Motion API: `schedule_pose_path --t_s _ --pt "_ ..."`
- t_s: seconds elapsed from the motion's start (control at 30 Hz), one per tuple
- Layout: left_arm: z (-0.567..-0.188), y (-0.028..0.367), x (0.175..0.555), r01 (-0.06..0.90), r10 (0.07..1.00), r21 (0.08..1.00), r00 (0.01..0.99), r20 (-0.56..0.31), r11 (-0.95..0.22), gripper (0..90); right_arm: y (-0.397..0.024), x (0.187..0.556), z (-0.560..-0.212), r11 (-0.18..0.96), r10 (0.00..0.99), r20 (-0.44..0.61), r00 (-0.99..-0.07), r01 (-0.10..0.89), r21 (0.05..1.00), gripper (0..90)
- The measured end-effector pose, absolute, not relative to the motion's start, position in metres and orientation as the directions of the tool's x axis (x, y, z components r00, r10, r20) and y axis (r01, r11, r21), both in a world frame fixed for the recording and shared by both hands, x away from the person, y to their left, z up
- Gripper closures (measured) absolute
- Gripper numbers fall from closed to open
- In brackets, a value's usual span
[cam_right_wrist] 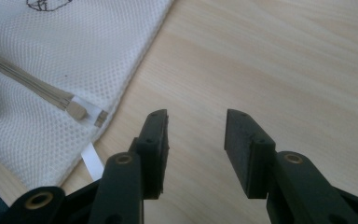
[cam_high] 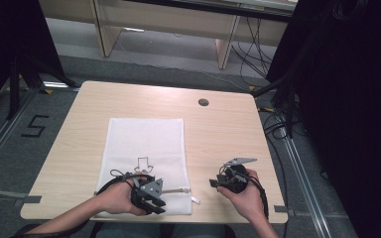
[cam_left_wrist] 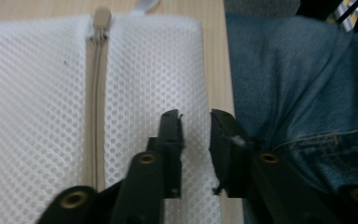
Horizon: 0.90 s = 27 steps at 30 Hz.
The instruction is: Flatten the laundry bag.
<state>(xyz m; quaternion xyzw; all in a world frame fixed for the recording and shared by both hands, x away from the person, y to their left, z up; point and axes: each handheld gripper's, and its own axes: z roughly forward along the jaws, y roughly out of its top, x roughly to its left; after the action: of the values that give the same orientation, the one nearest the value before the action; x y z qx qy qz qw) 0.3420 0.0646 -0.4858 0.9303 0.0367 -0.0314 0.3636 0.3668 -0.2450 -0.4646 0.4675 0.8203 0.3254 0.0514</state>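
Mesh bag [cam_high: 144, 158]: white, laid flat on desk [cam_high: 223, 134], reaching desk's near edge, left of centre.
Zipper [cam_left_wrist: 95, 93]: run along bag's near end; pull [cam_right_wrist: 77, 109] seen by bag's near-right corner.
Left gripper [cam_high: 154, 201]: held over bag's near edge; fingers [cam_left_wrist: 170, 135] parted narrowly, nothing gripped, mesh below.
Right gripper [cam_high: 218, 182]: held over bare desk, right of bag; fingers [cam_right_wrist: 154, 140] spread wide, empty.

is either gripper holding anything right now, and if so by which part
Nothing is held. The left gripper has its jaws apart over the near edge of the white mesh bag, beside the zipper; the right gripper is open over bare table.
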Motion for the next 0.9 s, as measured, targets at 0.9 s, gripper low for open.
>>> schedule_pose_path --t_s 0.9 --pt "-0.486 0.205 0.422 0.717 0.791 0.526 0.599 -0.127 -0.458 51.0 -0.156 0.432 -0.476 0.493 0.776 0.134 -0.616 0.725 0.481 53.9"
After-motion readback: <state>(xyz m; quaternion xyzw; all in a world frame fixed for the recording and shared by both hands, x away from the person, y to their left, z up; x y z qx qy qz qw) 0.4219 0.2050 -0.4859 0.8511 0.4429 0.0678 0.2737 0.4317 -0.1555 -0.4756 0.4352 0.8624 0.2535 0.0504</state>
